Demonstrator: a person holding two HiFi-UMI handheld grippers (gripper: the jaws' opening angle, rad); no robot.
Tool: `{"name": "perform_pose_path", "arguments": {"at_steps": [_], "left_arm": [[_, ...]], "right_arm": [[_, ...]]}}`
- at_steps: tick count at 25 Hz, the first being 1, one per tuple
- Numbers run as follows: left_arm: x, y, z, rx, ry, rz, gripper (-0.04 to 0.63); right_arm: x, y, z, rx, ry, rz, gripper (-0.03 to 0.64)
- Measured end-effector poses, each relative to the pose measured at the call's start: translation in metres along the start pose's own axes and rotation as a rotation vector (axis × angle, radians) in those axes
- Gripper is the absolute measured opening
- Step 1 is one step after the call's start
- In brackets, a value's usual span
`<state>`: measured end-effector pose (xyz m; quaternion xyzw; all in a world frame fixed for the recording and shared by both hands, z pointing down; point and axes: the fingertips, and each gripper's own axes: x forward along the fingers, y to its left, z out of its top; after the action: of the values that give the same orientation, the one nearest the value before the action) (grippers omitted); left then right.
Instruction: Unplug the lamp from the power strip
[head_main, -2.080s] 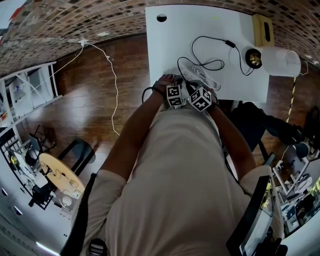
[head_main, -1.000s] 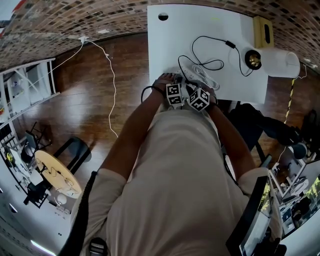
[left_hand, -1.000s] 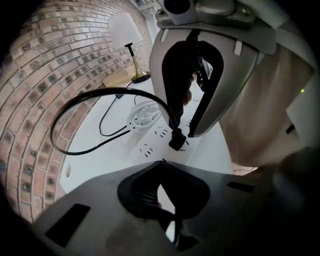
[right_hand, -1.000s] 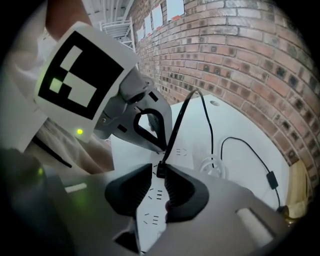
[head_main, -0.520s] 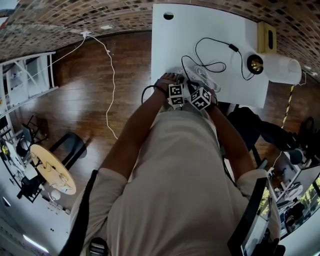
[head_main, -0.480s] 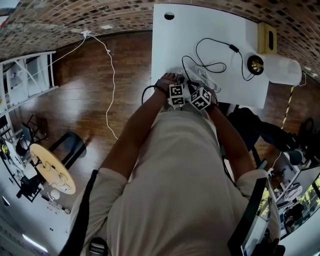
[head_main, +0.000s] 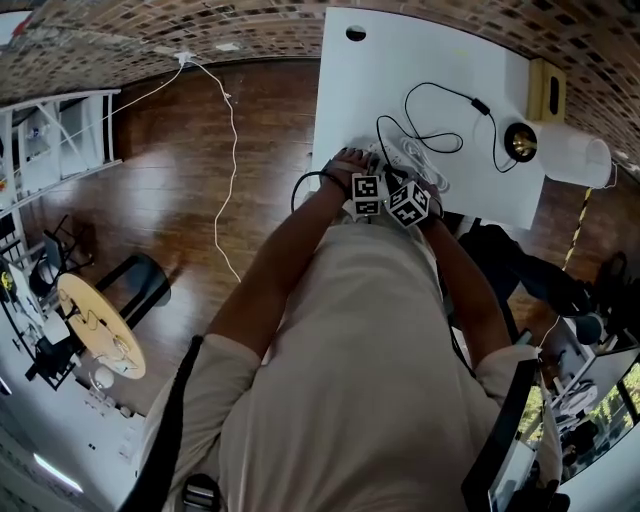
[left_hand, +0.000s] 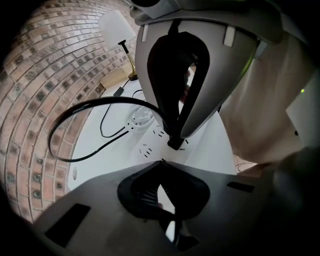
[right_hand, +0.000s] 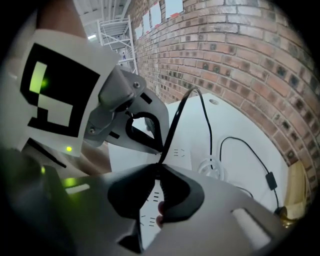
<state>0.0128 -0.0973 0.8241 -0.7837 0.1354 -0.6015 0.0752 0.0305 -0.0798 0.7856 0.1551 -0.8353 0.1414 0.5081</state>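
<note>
A white power strip (left_hand: 148, 146) lies near the front edge of the white table (head_main: 400, 60). The lamp (head_main: 520, 142), with a gold base and white shade, stands at the table's right. Its black cord (head_main: 432, 92) loops back to the strip. In the right gripper view my right gripper (right_hand: 157, 169) is shut on the black cord (right_hand: 174, 122) just above the strip (right_hand: 181, 153). My left gripper (left_hand: 162, 162) sits beside it with its tips together on the strip. Nothing shows between its pads. In the head view both marker cubes hide the jaws.
A coil of white cable (head_main: 421, 160) lies on the strip's far end. A yellow box (head_main: 546, 90) stands behind the lamp. The cord carries an inline switch (head_main: 481, 105). A white cable (head_main: 230, 150) trails over the wooden floor to the left of the table.
Both grippers stay over the power strip at the table's front edge. Only the head view has shifted a little to the right.
</note>
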Motion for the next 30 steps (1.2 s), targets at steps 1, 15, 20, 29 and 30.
{"name": "perform_pose_path", "arguments": {"at_steps": [1, 15, 20, 29, 30], "left_arm": [[-0.0009, 0.0, -0.0001, 0.004, 0.001, -0.004, -0.015], [-0.0037, -0.0046, 0.0014, 0.14, -0.028, -0.014, -0.017], [-0.0022, -0.0039, 0.0005, 0.131, -0.027, -0.017, -0.017], [-0.0019, -0.0036, 0.0011, 0.082, -0.052, -0.039, -0.017], [-0.0024, -0.0031, 0.0005, 0.063, -0.062, -0.033, -0.017]], "right_arm": [[0.0005, 0.0, 0.0006, 0.023, 0.001, 0.006, 0.034], [-0.0015, 0.0057, 0.0001, -0.061, -0.008, -0.019, 0.034], [0.0007, 0.0, 0.0011, 0.068, 0.031, 0.034, 0.034], [0.0004, 0.0035, -0.0017, 0.012, 0.083, -0.014, 0.034], [0.0001, 0.0035, -0.0013, 0.019, 0.075, -0.006, 0.034]]}}
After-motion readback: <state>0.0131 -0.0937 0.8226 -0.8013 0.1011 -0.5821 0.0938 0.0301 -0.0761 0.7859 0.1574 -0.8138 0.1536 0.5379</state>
